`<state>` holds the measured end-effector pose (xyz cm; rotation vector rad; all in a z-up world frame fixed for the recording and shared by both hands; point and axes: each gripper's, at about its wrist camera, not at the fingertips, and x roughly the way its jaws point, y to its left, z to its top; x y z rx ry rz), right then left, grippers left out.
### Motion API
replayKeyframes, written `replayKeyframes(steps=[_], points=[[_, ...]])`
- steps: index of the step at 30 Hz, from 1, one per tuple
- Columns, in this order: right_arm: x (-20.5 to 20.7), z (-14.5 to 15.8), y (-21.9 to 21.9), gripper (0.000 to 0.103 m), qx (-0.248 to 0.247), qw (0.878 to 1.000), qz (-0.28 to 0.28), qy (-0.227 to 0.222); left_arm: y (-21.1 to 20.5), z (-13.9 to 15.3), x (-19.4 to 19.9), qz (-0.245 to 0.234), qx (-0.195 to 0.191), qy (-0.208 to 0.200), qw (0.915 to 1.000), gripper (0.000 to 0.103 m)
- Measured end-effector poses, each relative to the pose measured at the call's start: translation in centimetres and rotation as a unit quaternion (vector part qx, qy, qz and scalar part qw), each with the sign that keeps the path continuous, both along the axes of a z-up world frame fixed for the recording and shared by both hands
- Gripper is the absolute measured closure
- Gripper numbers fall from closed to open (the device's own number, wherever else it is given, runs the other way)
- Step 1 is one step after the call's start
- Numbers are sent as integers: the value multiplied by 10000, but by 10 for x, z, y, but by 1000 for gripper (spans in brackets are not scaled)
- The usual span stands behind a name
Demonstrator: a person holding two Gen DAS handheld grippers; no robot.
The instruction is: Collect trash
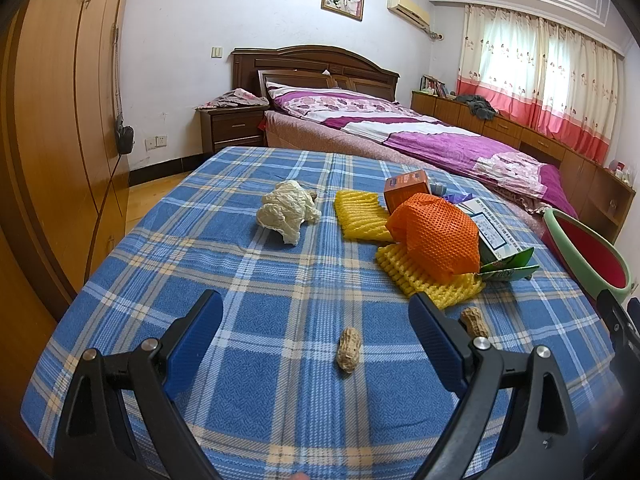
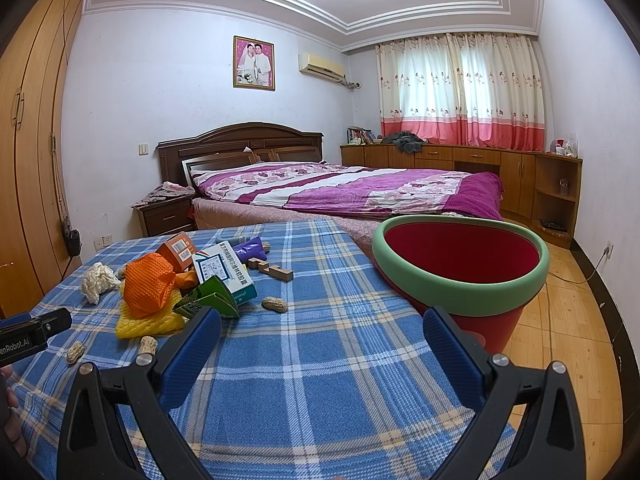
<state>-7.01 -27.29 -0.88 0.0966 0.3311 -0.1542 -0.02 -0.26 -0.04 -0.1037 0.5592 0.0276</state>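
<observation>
We hold both grippers wide open and empty: left gripper (image 1: 316,312) just behind a peanut (image 1: 349,349), right gripper (image 2: 322,328) left of the bin (image 2: 460,304).

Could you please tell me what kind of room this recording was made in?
A home bedroom, most likely: a made bed with a wooden headboard, a bedside cabinet, and a tall wardrobe along the wall.

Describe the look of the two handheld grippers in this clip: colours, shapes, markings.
Both look alike. The left gripper and the right gripper each have a black, forked plastic frame with triangular cut-outs and silver round pivot bolts. The jaws carry blue pads with a fine dotted texture. In the right wrist view, the left gripper's black body shows white lettering ending "enRobot.AI". No cables or sleeves show.
</observation>
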Motion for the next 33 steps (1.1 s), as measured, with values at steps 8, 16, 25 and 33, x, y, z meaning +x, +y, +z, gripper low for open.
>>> replayKeyframes(steps=[8, 16, 25, 33], points=[[0, 0, 0, 0, 11, 10000, 6, 14, 0, 0, 1, 14, 3, 34, 10000, 9], [9, -1, 1, 0, -22, 9997, 72, 217, 10, -10, 12, 38, -45, 406, 9992, 9], [27, 5, -2, 0, 70, 9959, 294, 851, 23, 16, 31, -15, 106, 617, 9980, 10], [52, 33, 8, 0, -131, 9943, 571, 893, 38, 28, 68, -82, 123, 942, 9954, 10]])
